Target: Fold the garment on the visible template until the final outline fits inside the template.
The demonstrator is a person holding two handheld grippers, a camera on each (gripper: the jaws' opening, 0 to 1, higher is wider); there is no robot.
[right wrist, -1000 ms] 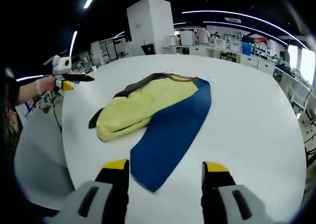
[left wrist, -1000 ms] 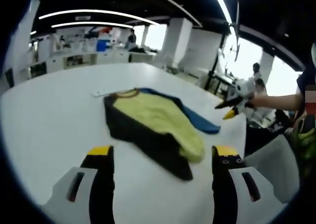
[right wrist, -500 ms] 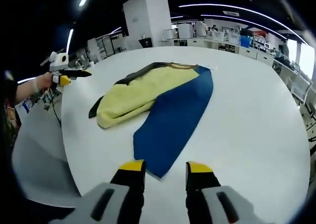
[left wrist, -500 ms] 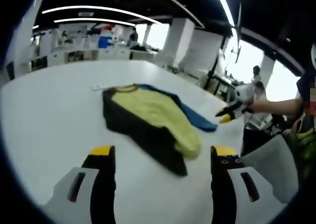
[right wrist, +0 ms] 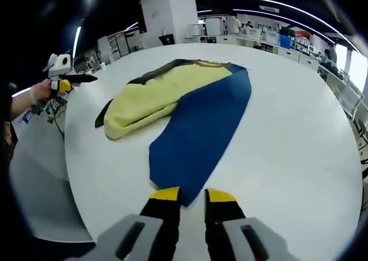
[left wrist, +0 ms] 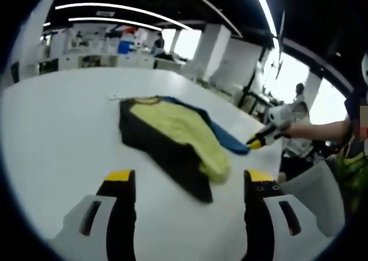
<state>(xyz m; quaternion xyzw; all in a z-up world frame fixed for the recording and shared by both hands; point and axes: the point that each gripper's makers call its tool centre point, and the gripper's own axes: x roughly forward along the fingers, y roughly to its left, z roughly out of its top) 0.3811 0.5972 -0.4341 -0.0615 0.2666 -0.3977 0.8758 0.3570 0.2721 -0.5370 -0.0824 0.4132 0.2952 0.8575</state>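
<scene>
Yellow, blue, black garment (right wrist: 184,108) rumpled, right tool (right wrist: 192,196) nearly closed, perhaps on hem, left tool (left wrist: 190,176) open.

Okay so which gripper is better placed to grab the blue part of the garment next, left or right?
Probably the right. The right gripper sits right at the near tip of the blue panel, jaws narrowed around that edge. The left gripper hangs open, back from the garment's black edge, on the far side from the blue.

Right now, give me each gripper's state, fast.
Left gripper: open, holding nothing.
Right gripper: jaws nearly shut at the garment's blue corner; a grip cannot be told.
</scene>
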